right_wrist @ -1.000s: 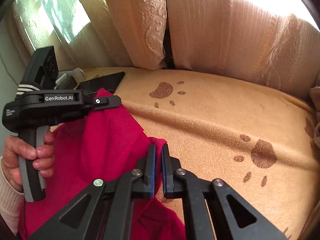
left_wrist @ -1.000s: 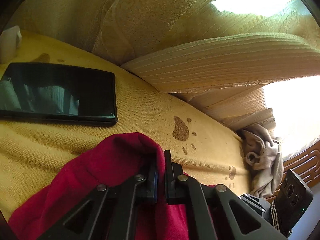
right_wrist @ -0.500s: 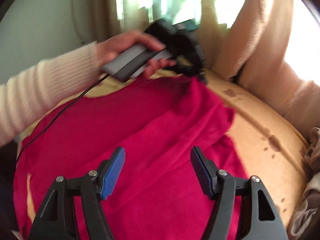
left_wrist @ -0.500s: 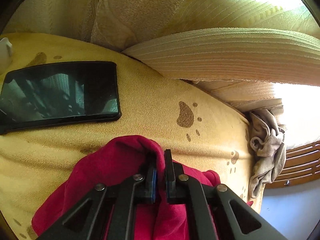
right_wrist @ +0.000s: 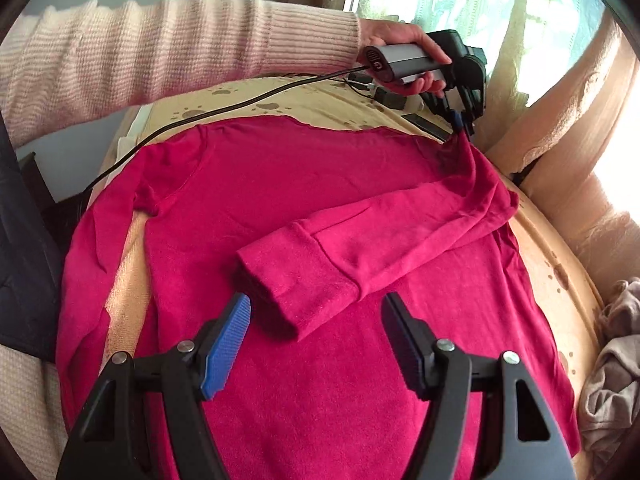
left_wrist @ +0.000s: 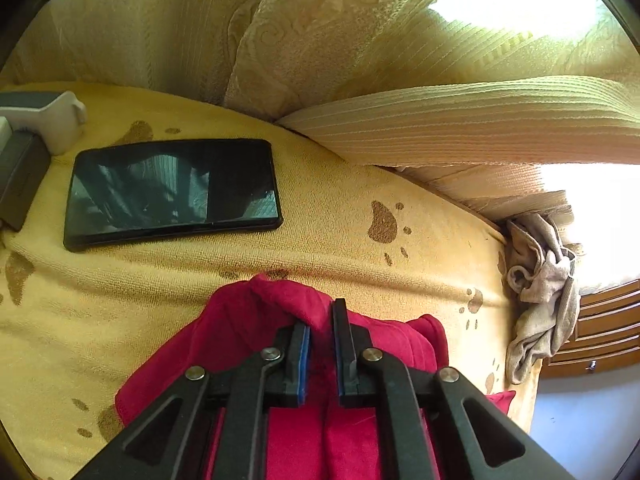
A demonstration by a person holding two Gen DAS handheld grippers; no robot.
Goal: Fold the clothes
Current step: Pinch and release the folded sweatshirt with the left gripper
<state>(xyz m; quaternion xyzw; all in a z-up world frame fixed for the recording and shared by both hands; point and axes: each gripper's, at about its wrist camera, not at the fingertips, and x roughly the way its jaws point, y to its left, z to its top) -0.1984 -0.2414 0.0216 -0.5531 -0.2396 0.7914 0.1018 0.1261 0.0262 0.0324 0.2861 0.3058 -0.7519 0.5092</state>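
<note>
A fold of the red sweater [left_wrist: 280, 312] is pinched in the left claw [left_wrist: 320, 344]. The right claw [right_wrist: 316, 340] is held spread above the garment, which is laid flat on the paw-print blanket [left_wrist: 328, 248], one sleeve [right_wrist: 360, 248] folded diagonally across the body, cuff toward that claw. A black tablet [left_wrist: 172, 192] is seen beyond the sweater.

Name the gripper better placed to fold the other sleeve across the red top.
Right. The right gripper is open and free above the red top; the left gripper is pinching the top's far corner.
</note>
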